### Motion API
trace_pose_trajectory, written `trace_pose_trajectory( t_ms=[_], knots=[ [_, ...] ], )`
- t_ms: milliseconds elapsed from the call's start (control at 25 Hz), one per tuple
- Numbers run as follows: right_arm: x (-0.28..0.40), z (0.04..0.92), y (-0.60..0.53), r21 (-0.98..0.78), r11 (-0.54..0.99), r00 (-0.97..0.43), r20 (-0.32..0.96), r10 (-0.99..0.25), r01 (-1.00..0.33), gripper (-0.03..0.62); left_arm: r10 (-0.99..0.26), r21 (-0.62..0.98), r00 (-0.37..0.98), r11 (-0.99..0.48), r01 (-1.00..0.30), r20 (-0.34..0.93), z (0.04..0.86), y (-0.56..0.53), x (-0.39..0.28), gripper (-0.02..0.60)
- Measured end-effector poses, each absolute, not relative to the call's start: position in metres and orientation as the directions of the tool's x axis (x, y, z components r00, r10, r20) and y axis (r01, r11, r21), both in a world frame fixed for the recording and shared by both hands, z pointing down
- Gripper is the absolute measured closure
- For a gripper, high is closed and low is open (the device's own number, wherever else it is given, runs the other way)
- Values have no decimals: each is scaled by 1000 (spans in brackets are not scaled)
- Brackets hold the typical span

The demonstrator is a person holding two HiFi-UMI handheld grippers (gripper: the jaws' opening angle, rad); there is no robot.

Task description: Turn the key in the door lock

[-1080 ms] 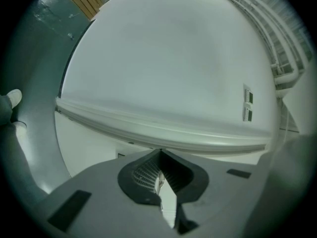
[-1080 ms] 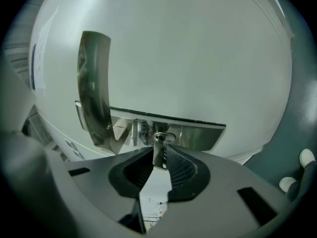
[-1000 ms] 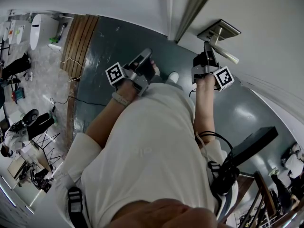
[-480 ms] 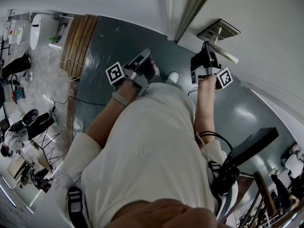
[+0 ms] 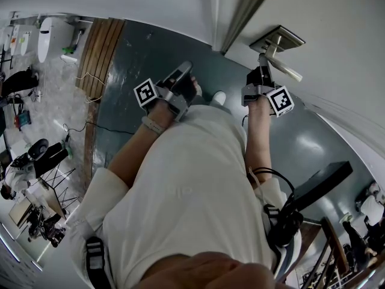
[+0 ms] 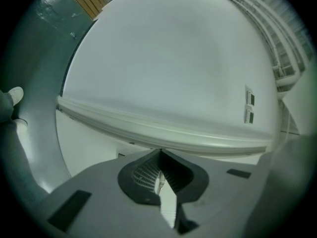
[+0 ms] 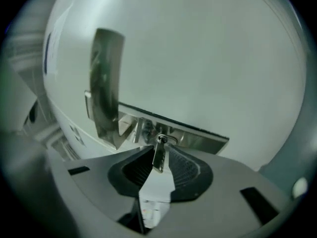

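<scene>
Right gripper view showed the right gripper [image 7: 159,148] pinching the key [image 7: 158,160], jaws just eased wider, likely mid-turn; left gripper [image 6: 159,153] closed, empty.

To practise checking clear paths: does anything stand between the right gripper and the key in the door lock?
Nothing visible does. The key, in the lock, sits between the right gripper's jaws, gripped at their tips, though they have just been opening slightly. The door handle stands apart, up and left.

key [image 7: 159,156] blade hidden inside lock [image 7: 161,139]; head view: key too small to tell; handle [image 7: 105,83] blurred in right gripper view
</scene>
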State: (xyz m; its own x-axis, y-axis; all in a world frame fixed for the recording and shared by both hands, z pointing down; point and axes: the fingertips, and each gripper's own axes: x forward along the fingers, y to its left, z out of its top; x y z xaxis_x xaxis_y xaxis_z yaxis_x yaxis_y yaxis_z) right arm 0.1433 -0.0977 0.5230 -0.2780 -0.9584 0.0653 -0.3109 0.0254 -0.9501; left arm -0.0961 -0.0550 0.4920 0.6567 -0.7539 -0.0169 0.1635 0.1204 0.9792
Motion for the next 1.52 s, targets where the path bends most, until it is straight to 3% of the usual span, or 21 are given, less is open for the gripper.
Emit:
trace_pose_trajectory(
  t_ms=[160, 240, 440, 520, 760, 960, 1200, 1400, 1520],
  knots=[
    [139, 520, -94, -689, 21, -243, 228, -943, -725, 493, -754, 978, 657, 124, 166, -16, 492, -55, -96, 574],
    [132, 521, -94, -527, 45, -229, 289, -929, -849, 450, -755, 978, 656, 127, 169, -15, 493, -54, -96, 574],
    [126, 522, -98, -387, 60, -207, 351, -913, -920, 436, -757, 976, 653, 130, 174, -15, 493, -54, -96, 574],
    [136, 522, -97, -379, 24, -168, 352, -921, -925, 510, -759, 976, 651, 132, 175, -14, 493, -54, -97, 574],
    [144, 523, -92, -479, -32, -157, 350, -924, -877, 534, -766, 975, 642, 133, 176, -11, 495, -52, -100, 574],
    [144, 522, -89, -694, -114, -190, 346, -919, -710, 545, -773, 975, 634, 130, 179, -13, 494, -51, -105, 574],
    [144, 523, -87, -771, -141, -194, 326, -925, -622, 551, -781, 975, 624, 129, 179, -12, 495, -49, -109, 574],
    [146, 523, -89, -870, -134, -212, 261, -942, -475, 551, -784, 975, 621, 130, 181, -11, 495, -49, -110, 574],
    [147, 524, -89, -938, -129, -228, 209, -951, -321, 549, -784, 975, 620, 132, 181, -9, 495, -49, -110, 574]
  ],
)
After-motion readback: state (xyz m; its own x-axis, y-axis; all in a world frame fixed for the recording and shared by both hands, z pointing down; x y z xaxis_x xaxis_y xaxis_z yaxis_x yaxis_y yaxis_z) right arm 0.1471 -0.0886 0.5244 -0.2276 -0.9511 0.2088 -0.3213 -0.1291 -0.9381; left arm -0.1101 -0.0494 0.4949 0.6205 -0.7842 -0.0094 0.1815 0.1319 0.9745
